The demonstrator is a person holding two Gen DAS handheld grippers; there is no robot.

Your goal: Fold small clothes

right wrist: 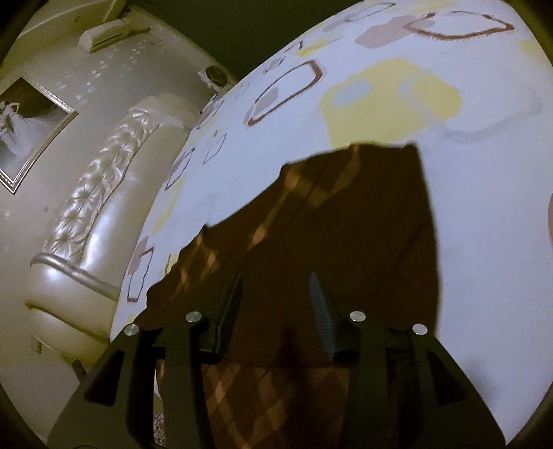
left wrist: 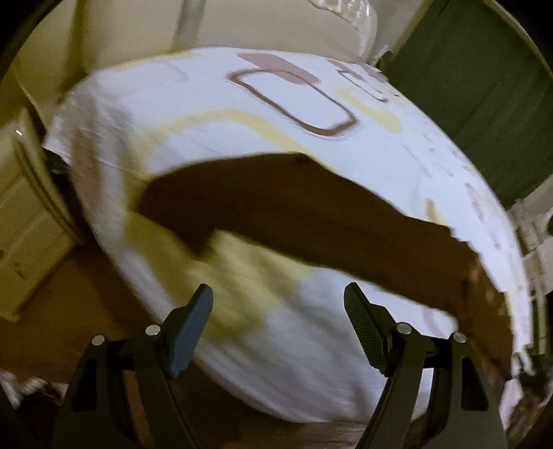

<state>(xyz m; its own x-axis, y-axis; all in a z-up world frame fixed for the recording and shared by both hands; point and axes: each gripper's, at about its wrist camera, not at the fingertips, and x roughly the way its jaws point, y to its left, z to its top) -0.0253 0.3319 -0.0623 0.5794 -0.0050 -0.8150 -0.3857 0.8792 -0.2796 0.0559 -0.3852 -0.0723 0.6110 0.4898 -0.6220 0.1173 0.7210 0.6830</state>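
Black jaw arms of the left gripper (left wrist: 278, 307) fill the bottom of the left wrist view, spread wide with nothing between them; only bedsheet (left wrist: 166, 114) shows in the gap. Brown garment (left wrist: 276, 214), the task's piece, lies flat on the sheet beyond the fingertips, running from about 9 o'clock across to 4 o'clock, where a paler check pattern shows at its edge. Picture is motion-blurred.

Right wrist view: right gripper (right wrist: 276, 293) jaws stand partly apart, narrower than the left pair. Garment (right wrist: 345, 224) lies under and ahead of them, spreading up toward 12 o'clock; fingertips hover over the cloth and the pads are not pressing on it. Orange-tan check stripes show along its 10 o'clock side.

Surroundings: sheet is white with yellow patches and brown outlined rounded squares. Tufted cream headboard (right wrist: 103, 193) at 9 o'clock in the right view, framed picture (right wrist: 31, 134) on the wall at 10 o'clock, wall-mounted air conditioner (right wrist: 107, 32) at 11 o'clock. Left view has a cream cabinet (left wrist: 31, 221) at 9 o'clock and a dark green curtain (left wrist: 477, 100) at 2 o'clock.

No readable writing or brand marks anywhere.
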